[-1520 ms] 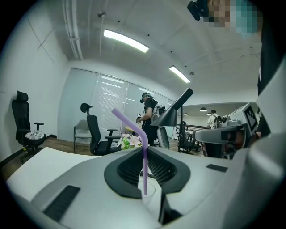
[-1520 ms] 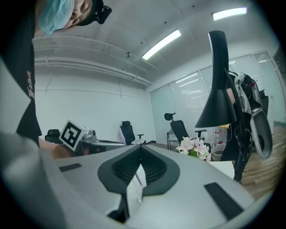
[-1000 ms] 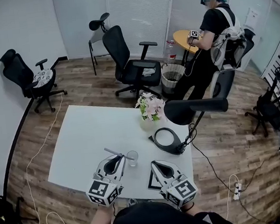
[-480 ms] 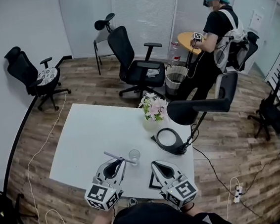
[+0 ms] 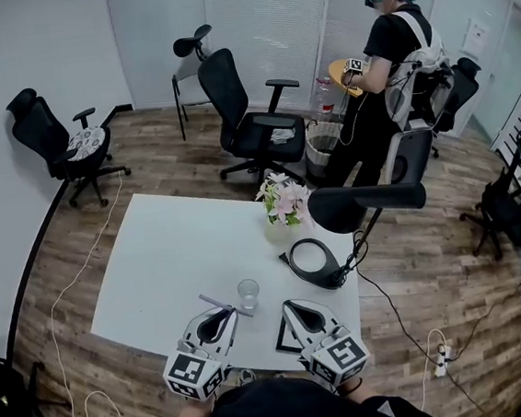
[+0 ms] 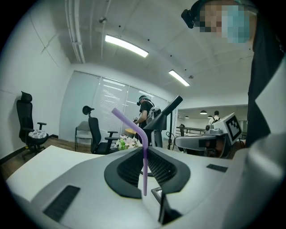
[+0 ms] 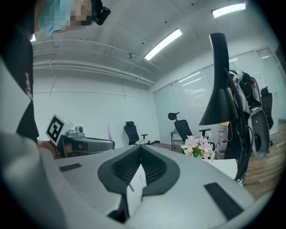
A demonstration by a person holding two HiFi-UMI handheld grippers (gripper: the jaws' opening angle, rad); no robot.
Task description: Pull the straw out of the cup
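The clear cup (image 5: 248, 293) stood upright on the white table (image 5: 164, 259) w/ nothing in it, just ahead of and btwn the two grippers. The purple bendy straw (image 6: 144, 172) was out of it, pinched upright btwn the jaws of the L hand-held gripper (image 5: 223, 312). Its lower end hung free inside the jaw opening and its bent top leaned off to the left in the left gripper view. In the head view the straw's far end lay just on the person's side of the cup; can't tell if it touched the glass. The R hand-held gripper (image 5: 289, 304) rested on the table beside the cup, its jaw tips pressed together, nothing btwn them.

A pale vase (image 5: 274, 231) further up the table held pink and white flowers (image 5: 280, 199), next to a black desk lamp (image 5: 366, 203). A mesh bin (image 5: 323, 145) stood on the floor beyond; contents not clear.

Vs. 1 s ago: the straw's end was then at the cup's rim; now it was clear of the cup and closer to the person, and the L gripper had drawn back the same way. Cup and R gripper sat where they were. The bkgd person (image 5: 393, 59) remained at the round table.
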